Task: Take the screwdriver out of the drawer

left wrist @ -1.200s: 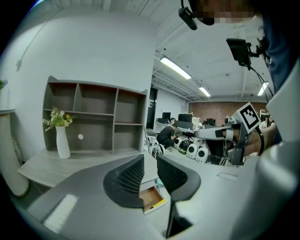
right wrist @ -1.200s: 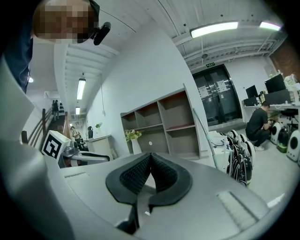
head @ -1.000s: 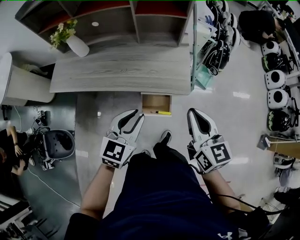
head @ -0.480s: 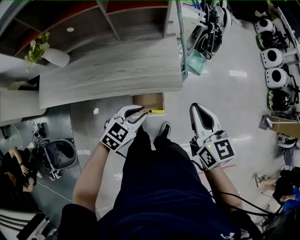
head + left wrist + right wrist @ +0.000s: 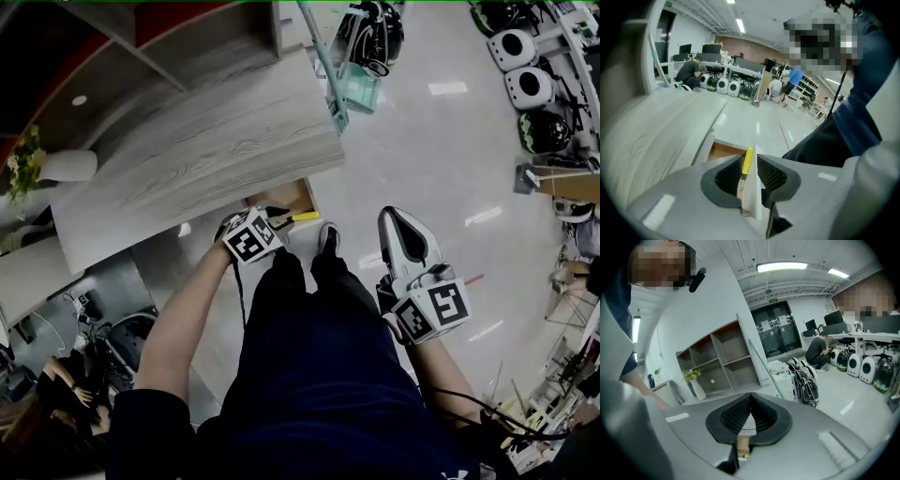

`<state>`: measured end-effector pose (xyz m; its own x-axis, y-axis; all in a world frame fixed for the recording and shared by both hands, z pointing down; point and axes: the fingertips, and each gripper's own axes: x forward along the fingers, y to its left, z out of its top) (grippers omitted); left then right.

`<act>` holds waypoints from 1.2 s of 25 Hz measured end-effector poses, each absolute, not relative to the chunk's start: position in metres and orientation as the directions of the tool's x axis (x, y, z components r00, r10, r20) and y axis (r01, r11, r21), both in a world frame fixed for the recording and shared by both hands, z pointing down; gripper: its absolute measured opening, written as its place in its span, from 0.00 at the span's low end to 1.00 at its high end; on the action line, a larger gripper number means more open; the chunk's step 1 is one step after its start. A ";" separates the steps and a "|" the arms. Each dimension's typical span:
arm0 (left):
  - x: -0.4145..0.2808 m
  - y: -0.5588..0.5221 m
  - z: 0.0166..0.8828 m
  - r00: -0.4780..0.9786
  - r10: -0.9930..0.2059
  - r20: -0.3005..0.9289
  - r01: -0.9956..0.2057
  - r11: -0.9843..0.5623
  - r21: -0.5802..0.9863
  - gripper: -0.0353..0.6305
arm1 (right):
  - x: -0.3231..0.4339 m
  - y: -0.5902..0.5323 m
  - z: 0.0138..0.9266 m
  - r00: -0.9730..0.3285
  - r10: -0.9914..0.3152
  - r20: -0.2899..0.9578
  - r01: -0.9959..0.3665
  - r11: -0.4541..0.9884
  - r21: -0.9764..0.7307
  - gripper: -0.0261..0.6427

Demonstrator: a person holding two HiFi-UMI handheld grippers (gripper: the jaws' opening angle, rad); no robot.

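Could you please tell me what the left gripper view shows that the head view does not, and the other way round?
Only the left gripper view shows how the left gripper stands: jaws narrowly apart, with the yellow screwdriver lined up in the gap between them. Only the head view shows the right gripper, shut and held aside over the floor, and the white vase. Both show the open drawer, the screwdriver at it and the grey tabletop.
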<state>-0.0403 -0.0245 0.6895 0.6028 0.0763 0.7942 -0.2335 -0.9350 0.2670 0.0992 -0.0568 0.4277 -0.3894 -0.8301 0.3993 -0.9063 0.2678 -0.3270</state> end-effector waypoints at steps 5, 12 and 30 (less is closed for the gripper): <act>-0.027 -0.014 0.726 0.536 0.211 0.818 -0.140 -0.933 0.332 0.19 | 0.118 -0.040 0.431 -0.290 -0.861 0.419 -0.929 0.147 -0.340 0.05; -0.014 -0.005 0.777 0.423 0.276 0.863 -0.071 -0.940 0.335 0.19 | 0.142 -0.007 0.448 -0.196 -0.869 0.455 -0.931 0.020 -0.363 0.05; 0.001 0.008 0.797 0.397 0.424 0.814 -0.005 -0.886 0.464 0.12 | 0.157 0.034 0.475 -0.138 -0.851 0.506 -0.891 -0.117 -0.440 0.05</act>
<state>0.0009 0.0078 0.7971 0.3973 0.4243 0.8137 -0.0055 -0.8856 0.4645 0.1570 0.0339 0.4747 -0.1383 -0.8515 0.5058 -0.8905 -0.1166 -0.4397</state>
